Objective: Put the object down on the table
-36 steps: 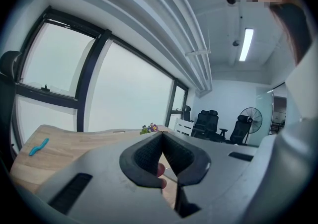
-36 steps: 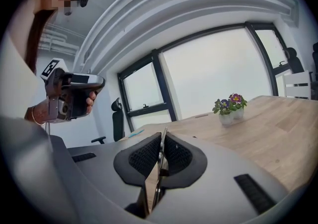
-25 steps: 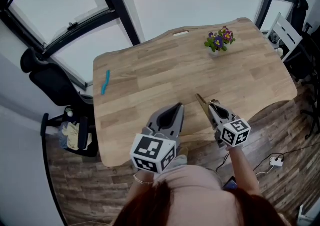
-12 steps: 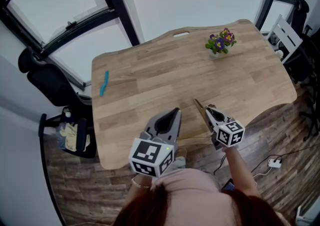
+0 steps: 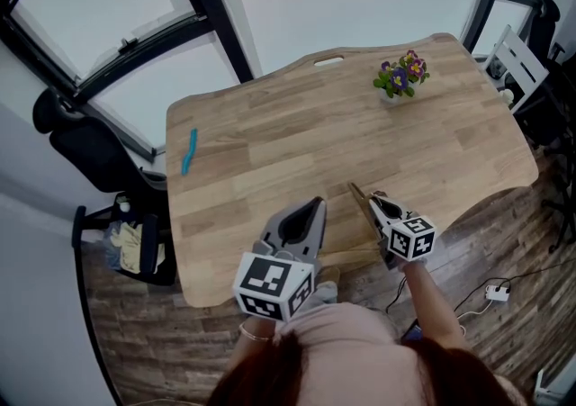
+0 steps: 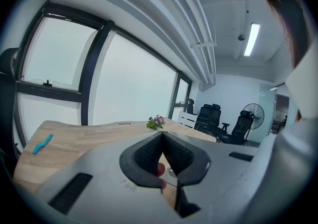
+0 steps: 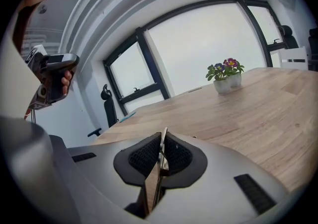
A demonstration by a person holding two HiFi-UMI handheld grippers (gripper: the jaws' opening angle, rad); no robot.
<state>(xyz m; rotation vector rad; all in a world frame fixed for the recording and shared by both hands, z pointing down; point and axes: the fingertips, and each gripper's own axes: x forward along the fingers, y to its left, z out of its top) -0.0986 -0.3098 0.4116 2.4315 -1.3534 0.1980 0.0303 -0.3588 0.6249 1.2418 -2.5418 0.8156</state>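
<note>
My right gripper [image 5: 378, 200] hovers over the near edge of the wooden table [image 5: 297, 134], shut on a thin flat brown strip [image 5: 361, 200]. In the right gripper view the strip [image 7: 155, 181] stands edge-on between the pads, and its tip pokes out past my right gripper [image 7: 162, 136]. A tan length of it [image 5: 346, 257] also runs leftward below the gripper. My left gripper [image 5: 315, 204] hangs beside it to the left with its jaws shut and nothing in them. In its own view the left gripper [image 6: 161, 136] points across the table.
A small pot of purple flowers [image 5: 398, 76] stands at the table's far right. A blue pen-like item [image 5: 189, 150] lies near the left edge. A black chair [image 5: 81, 148] stands left of the table, a white chair [image 5: 517, 58] to the right.
My right gripper and the strip have drifted slightly back toward the table's near edge. The left gripper has hardly moved.
</note>
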